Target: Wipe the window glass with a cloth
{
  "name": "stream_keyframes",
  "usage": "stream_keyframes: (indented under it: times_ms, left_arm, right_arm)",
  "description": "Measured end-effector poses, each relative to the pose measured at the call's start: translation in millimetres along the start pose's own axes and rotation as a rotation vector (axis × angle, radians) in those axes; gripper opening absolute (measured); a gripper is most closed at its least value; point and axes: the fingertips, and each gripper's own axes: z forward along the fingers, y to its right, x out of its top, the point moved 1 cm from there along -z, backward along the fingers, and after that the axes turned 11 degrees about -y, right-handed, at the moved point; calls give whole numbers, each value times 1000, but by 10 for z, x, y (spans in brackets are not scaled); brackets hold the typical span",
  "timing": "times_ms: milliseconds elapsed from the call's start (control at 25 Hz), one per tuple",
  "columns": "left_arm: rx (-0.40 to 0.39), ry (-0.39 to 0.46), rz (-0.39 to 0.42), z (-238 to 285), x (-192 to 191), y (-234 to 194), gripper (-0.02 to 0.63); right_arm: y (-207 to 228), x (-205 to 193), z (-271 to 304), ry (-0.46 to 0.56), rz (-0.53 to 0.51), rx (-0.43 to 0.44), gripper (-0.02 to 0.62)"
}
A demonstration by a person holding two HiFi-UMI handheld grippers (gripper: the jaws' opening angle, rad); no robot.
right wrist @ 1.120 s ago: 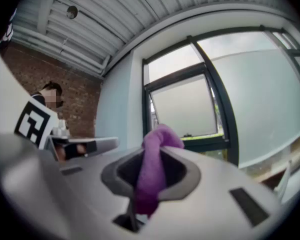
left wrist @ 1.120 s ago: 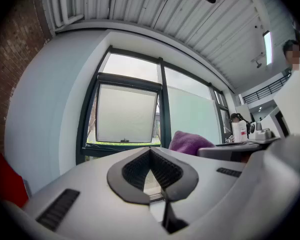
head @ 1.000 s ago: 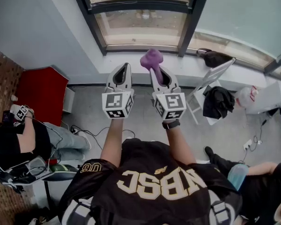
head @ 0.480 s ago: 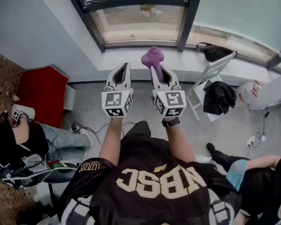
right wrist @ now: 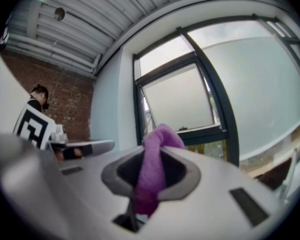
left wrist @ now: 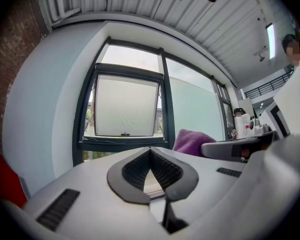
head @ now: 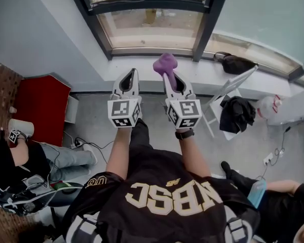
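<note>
Right now, right gripper view shows your right tool [right wrist: 151, 160] clamped on purple cloth [right wrist: 160, 139]; left gripper view shows left tool [left wrist: 151, 156] jaws together, empty. Only head view shows both tools short of window glass [head: 152, 28], clear room between.

Head view: the camera sat above the person and faced steeply down past the shoulders onto the left gripper [head: 130, 73], the right gripper [head: 171, 78] and the floor [head: 91, 116]. The window [head: 152, 22] lay along the top edge.

Left and right gripper views: each camera rode close behind its own jaws and faced upward at the window from nearby.

All three views shared the tilted sash [left wrist: 125, 106]. Each gripper view caught the other gripper at its edge, and the left one also showed the cloth [left wrist: 192, 141].
</note>
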Motion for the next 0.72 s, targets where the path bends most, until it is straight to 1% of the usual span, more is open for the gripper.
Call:
stream_keyframes:
  times_ms: [160,280,400,480,600,720]
  left_arm:
    - [-12,14,12,449,-28,-366,18]
    - [-20,4,22,888,-59,-796,18]
    - [-40,-11,0,1365,-16,-1366,18]
    - [-40,-16,-8,1623,19,-1760,18]
    - [-25,-23,-43,1972,12,-2351,18]
    - [-10,-34,-56,2308,-17,-2925,18]
  right_arm:
    - [0,10,589,-2,-16,8,75]
    - [28,18,1187,-22,-3,-5,75]
    - [45,119,1918,-39,22,-25,75]
    - [-11,203,2385,-46,20,-21,75]
    - [-149,269,3069,-59,4,23,75]
    - [-249,276,3796,-88,6,56,75]
